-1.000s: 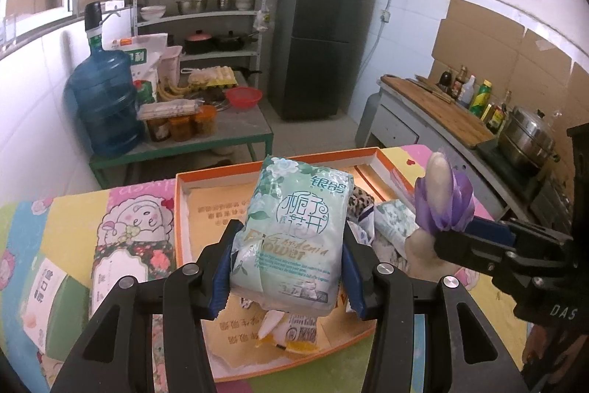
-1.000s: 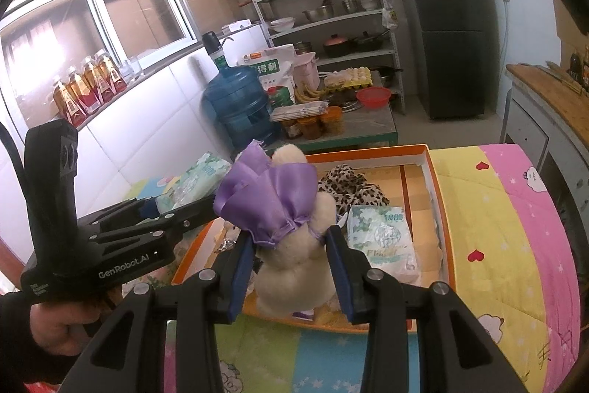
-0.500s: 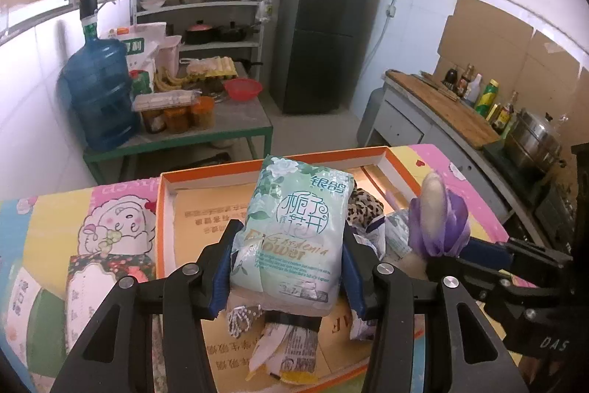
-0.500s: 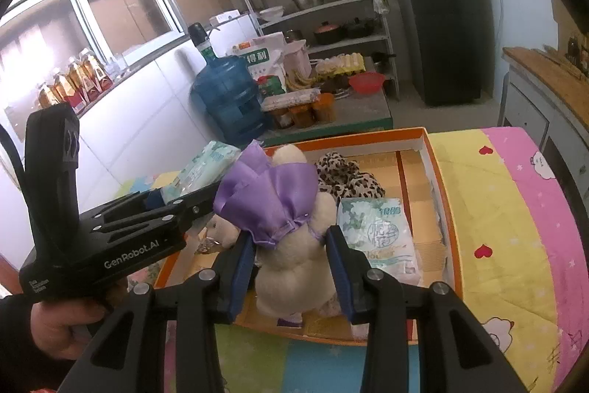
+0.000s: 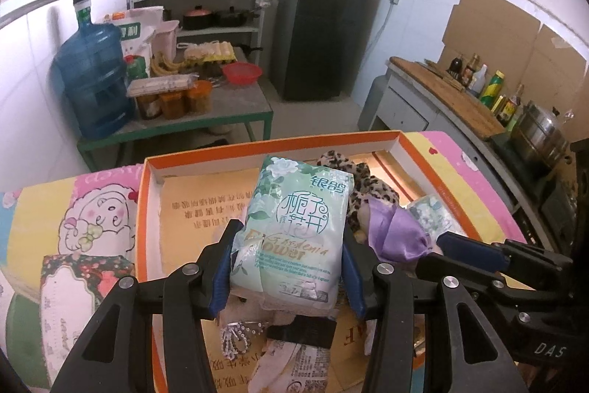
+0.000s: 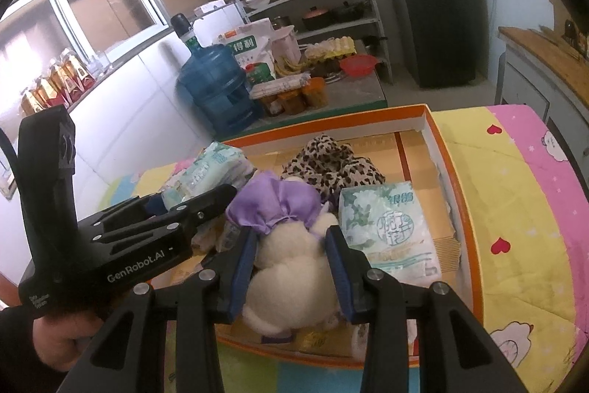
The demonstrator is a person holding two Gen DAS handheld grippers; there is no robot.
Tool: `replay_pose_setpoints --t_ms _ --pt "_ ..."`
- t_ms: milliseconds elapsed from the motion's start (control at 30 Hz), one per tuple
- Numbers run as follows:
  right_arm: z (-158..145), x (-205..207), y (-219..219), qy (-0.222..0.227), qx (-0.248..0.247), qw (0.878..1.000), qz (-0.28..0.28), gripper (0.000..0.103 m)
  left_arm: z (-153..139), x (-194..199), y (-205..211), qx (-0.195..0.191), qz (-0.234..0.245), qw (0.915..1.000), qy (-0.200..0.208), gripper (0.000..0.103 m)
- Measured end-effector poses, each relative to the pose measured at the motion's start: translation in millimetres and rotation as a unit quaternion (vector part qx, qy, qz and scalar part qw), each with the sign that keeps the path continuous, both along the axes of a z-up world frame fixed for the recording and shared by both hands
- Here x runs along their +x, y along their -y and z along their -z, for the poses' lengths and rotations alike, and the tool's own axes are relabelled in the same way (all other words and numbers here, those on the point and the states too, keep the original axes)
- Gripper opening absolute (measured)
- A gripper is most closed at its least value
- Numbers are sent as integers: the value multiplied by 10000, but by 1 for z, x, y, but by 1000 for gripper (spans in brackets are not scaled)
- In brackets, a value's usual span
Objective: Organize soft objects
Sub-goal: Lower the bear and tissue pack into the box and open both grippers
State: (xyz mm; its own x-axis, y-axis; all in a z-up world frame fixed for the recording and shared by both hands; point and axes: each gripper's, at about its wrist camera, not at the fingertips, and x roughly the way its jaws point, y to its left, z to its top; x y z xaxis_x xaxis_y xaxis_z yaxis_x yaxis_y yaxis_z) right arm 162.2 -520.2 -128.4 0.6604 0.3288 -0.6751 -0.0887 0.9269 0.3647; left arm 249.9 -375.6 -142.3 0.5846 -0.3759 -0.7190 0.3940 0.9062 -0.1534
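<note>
left gripper (image 5: 287,267): clamped tight on tissue pack (image 5: 294,234), frame center, above orange box (image 5: 141,209)
right gripper (image 6: 291,267): squeezed on plush toy (image 6: 291,267), lower center, over the box's near edge

The orange box (image 5: 147,194) has bare cardboard floor at its far left, open to a gripper from above; its raised rim walls that patch on the far and left sides; the leopard-print cloth (image 6: 331,164) fills the far middle; a tissue pack (image 6: 390,227) lies along the right wall; small clutter (image 5: 239,337) crowds the near floor; the two grippers hang side by side, leaving little gap between them.
</note>
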Motion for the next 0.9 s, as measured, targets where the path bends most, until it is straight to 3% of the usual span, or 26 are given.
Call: replay_pose_setpoints --t_ms 200,300,367,567,900 --pt "2 0 -3 -11 -115 9999 12 40 9 5 4 -85 129 9996 -229 54" --pt "1 -1 -4 -7 -105 9999 9 40 12 7 4 -116 147 9992 -341 61" --pt "0 -2 -4 4 -129 9999 14 40 10 5 5 -83 146 9996 -237 74" --pt "-10 -10 -7 86 -112 9999 83 46 -3 -6 -3 -260 187 9995 -13 75" --pt "-35 -37 -25 271 -200 9993 143 46 -35 -34 -29 -391 198 9986 297 75"
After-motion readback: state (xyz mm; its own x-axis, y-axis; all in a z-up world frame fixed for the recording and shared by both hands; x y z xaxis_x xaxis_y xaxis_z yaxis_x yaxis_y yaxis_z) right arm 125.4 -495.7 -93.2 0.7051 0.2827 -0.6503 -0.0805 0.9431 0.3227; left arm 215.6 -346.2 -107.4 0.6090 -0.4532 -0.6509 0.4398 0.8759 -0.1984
